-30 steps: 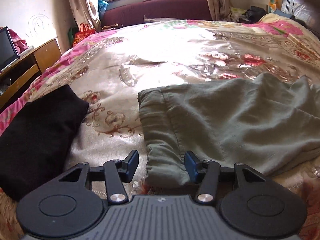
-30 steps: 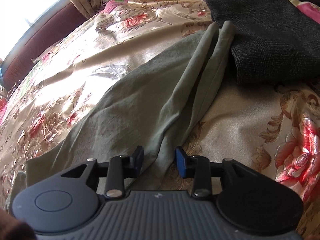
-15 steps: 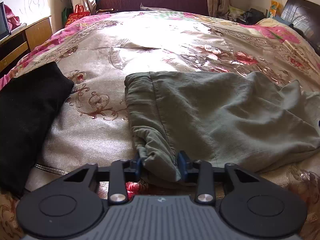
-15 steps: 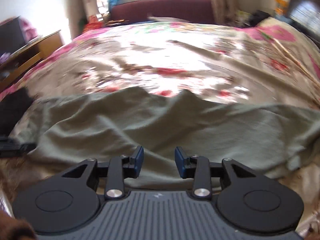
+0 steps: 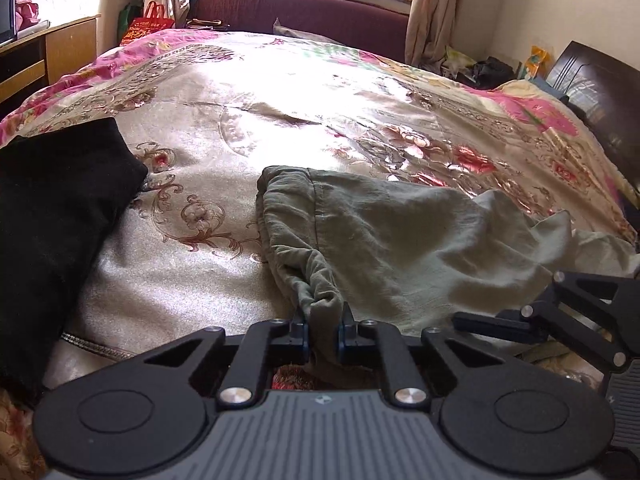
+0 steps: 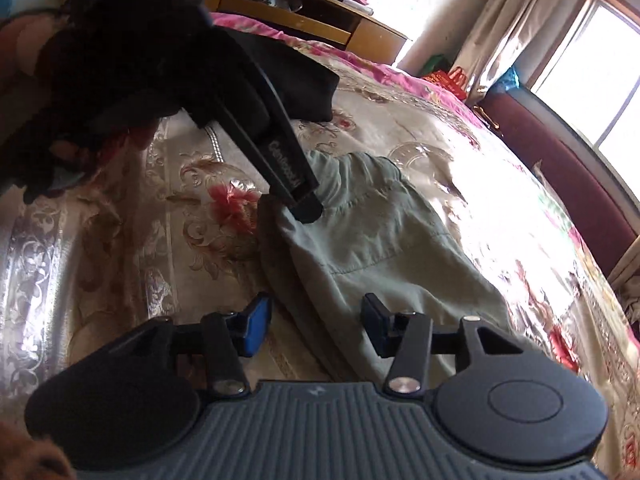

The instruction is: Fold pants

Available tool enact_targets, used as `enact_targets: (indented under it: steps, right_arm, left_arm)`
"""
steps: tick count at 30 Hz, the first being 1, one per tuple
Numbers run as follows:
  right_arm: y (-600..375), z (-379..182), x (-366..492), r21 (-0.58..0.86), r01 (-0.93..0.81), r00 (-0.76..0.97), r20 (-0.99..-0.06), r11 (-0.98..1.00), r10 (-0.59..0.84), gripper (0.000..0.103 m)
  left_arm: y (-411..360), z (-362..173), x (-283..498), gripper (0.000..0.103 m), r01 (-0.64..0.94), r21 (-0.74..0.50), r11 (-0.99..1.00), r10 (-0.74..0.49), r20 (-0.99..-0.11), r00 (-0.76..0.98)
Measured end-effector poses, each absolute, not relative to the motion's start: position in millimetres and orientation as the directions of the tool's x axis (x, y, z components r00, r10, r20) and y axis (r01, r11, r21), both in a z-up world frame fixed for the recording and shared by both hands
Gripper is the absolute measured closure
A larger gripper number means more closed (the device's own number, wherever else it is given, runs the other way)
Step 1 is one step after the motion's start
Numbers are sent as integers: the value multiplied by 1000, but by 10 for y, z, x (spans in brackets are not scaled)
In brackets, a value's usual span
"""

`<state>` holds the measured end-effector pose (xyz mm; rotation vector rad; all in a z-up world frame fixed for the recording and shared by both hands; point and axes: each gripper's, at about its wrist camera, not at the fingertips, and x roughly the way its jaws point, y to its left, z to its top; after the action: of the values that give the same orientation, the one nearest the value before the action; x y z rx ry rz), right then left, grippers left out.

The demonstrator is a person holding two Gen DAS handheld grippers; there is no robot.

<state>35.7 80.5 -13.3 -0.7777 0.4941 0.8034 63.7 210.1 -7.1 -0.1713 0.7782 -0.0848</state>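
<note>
On bedspread (image 5: 192,264), left hand-held gripper (image 5: 322,334) closing on pants (image 5: 400,240)

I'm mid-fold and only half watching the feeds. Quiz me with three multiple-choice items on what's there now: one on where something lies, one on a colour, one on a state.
1. Where does the black garment lie in the left wrist view?
A. On top of the pants
B. On the bedspread, left of the pants, apart from them
C. On the windowsill

2. What colour are the pants?
A. Grey-green
B. Bright red
C. Navy blue

3. What is the left claw doing?
A. Hanging wide open above bare bedspread
B. Gripping the black garment
C. Closing on the gathered waistband

Answers:
1 B: a strip of the floral bedspread shows between the two.
2 A: the cloth is a muted grey-green in both views.
3 C: bunched waistband fabric sits pinched between its pads.

The right claw is opening astride the pants' near edge, pads clear of the cloth.
</note>
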Motion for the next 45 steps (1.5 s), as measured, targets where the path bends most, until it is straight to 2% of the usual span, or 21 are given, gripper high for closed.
enact_targets:
  steps: [3, 5, 6, 7, 9, 12, 17, 23, 26, 29, 31, 34, 37, 40, 42, 45]
  right_arm:
    - [903, -213, 434, -439, -777, 620, -660, 452, 425, 53]
    - [886, -208, 466, -412, -785, 604, -676, 463, 422, 59]
    - [877, -200, 490, -389, -790, 591, -687, 473, 423, 68]
    - [871, -183, 513, -363, -795, 577, -698, 486, 424, 75]
    - [862, -153, 561, -311, -797, 555, -715, 518, 425, 86]
    - [876, -45, 661, -176, -779, 509, -738, 602, 443, 95]
    - [1177, 49, 554, -56, -817, 425, -731, 574, 533, 95]
    - [1675, 85, 535, 20, -837, 370, -716, 546, 592, 89]
    - [1397, 242, 522, 112, -818, 352, -678, 564, 645, 84]
    - [837, 393, 470, 154, -758, 407, -648, 634, 643, 79]
    - [350, 451, 484, 173, -671, 476, -645, 721, 598, 74]
    - [-535, 442, 507, 170, -463, 597, -666, 870, 448, 73]
    - [-1528, 357, 536, 168, -181, 679, -692, 969, 247, 72]
    - [-2446, 254, 559, 217, 80, 729, -679, 973, 91, 70]
    - [-2945, 156, 553, 269, 185, 745, -666, 945, 43, 69]
    - [-3585, -72, 547, 302, 346, 705, -709, 888, -34, 71]
  left_arm:
    - [2096, -174, 632, 65, 30, -154, 988, -133, -715, 686]
    - [2101, -196, 633, 60, 45, -162, 986, -149, -719, 679]
    - [2103, -201, 644, 59, 50, -169, 984, -158, -719, 677]
    - [2105, -206, 661, 60, 49, -178, 983, -164, -716, 679]
    - [2117, -207, 693, 70, 62, -205, 977, -192, -706, 682]
    - [2245, -151, 680, 76, 55, -279, 959, -237, -675, 699]
    - [2547, 31, 479, 77, 7, -224, 974, -156, -652, 742]
    - [2894, 48, 400, 76, -128, -68, 989, 48, -682, 730]
    - [2864, 122, 324, 76, -136, -51, 989, 68, -665, 744]
    - [2603, 218, 256, 74, -114, 63, 992, 128, -631, 765]
    - [2379, 276, 228, 73, -83, 132, 988, 147, -609, 779]
    - [2010, 359, 214, 69, -16, 191, 981, 128, -589, 798]
    - [1570, 441, 239, 68, 99, 156, 983, 12, -590, 807]
    - [1047, 425, 341, 67, 248, 99, 964, -137, -613, 778]
    - [639, 378, 419, 67, 343, 95, 934, -211, -628, 749]
    - [76, 313, 528, 67, 457, 91, 885, -291, -658, 694]
